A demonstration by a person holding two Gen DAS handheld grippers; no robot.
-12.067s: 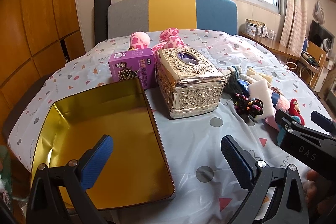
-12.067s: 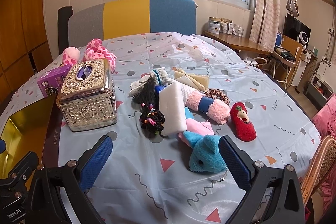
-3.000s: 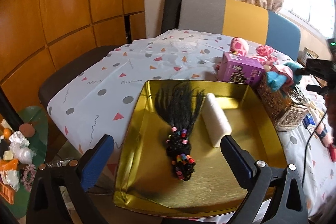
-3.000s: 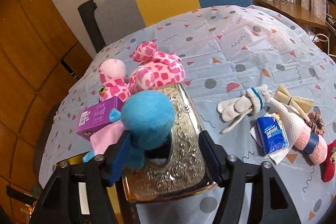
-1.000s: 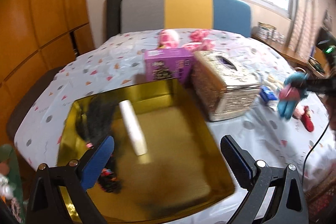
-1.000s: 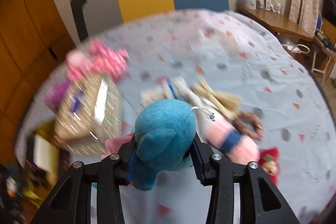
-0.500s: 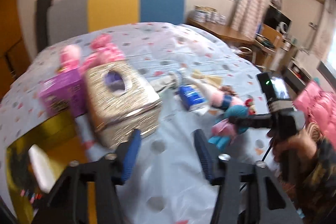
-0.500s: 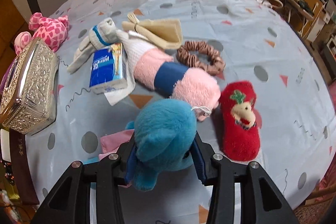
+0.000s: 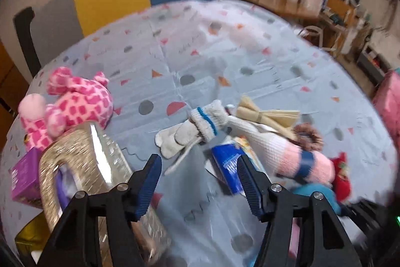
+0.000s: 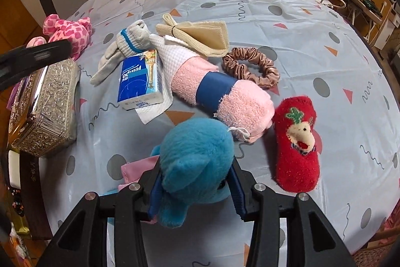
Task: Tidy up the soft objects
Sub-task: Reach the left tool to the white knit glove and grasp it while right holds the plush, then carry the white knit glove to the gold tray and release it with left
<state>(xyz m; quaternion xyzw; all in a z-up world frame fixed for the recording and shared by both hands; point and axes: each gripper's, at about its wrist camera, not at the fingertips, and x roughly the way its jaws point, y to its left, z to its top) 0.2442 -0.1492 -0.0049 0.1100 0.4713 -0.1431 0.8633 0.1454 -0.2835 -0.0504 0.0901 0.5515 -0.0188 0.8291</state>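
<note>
- Right tool [image 10: 195,182]: clamped on blue plush [image 10: 197,154], held low over the bench [image 10: 312,24]. Risk: soft fur slips free in transit.
- Left tool [image 9: 198,179]: jaws apart, just been opening, nothing between them, above the tissue pack [image 9: 230,167]. Risk: snagging the white glove [image 9: 190,134].

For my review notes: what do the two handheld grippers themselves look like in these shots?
Both look alike. The left gripper and the right gripper each have two black angular plastic arms with round silver screw heads at the joints, ending in fingers faced with ribbed blue pads. In the left wrist view a small green light glows at the right edge, apparently on the other tool. No sleeve or cable shows clearly.
</note>
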